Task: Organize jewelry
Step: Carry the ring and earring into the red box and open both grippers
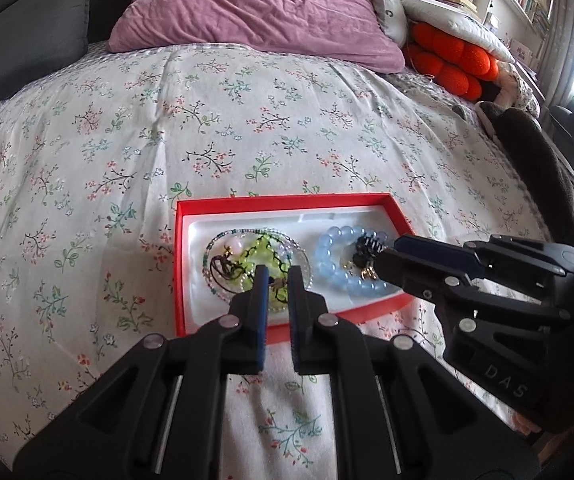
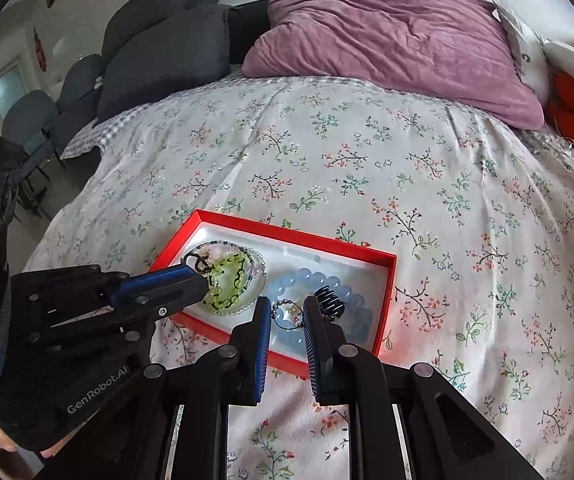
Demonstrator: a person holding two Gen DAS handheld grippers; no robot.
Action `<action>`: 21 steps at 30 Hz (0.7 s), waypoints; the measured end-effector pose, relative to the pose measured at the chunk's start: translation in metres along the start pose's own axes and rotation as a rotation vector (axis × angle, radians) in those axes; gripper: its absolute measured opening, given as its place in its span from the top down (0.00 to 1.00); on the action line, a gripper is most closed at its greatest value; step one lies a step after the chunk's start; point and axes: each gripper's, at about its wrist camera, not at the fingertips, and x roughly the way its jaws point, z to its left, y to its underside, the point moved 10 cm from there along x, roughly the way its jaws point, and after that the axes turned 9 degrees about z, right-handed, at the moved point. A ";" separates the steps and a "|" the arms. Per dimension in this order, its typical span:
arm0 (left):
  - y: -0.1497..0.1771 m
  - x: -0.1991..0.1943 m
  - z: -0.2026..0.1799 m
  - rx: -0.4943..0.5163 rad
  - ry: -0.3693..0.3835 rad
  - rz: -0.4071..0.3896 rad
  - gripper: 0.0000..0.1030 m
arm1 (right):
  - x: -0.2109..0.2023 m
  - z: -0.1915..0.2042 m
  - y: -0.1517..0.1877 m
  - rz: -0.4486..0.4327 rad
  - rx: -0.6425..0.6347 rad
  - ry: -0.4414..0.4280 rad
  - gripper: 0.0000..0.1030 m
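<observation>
Jaws nearly closed, empty, above the red box (image 1: 329, 199) holding bracelets (image 1: 333, 260).

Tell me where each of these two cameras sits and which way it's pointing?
Left wrist: rides the left gripper, looking down along its fingers at the red box on the floral bedspread; the right gripper enters from the right.
Right wrist: rides the right gripper, aimed at the box's blue bead bracelet; the left gripper enters from the left.
Shared: box, bedspread, purple pillow.
</observation>
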 end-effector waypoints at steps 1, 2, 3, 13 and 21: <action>0.000 0.001 0.001 -0.004 -0.003 0.001 0.90 | 0.002 -0.002 -0.001 0.002 0.010 -0.001 0.84; -0.001 0.003 0.002 -0.009 -0.007 0.003 0.90 | 0.003 -0.003 -0.002 0.000 0.020 0.000 0.84; -0.001 0.004 0.002 -0.012 -0.008 0.004 0.90 | 0.004 -0.004 -0.002 0.002 0.026 0.001 0.84; -0.004 0.009 0.006 -0.003 -0.049 0.003 0.90 | 0.011 -0.013 -0.006 -0.001 0.059 0.002 0.82; -0.006 -0.002 0.009 -0.003 -0.065 -0.018 0.63 | 0.008 -0.013 -0.005 0.017 0.059 0.008 0.74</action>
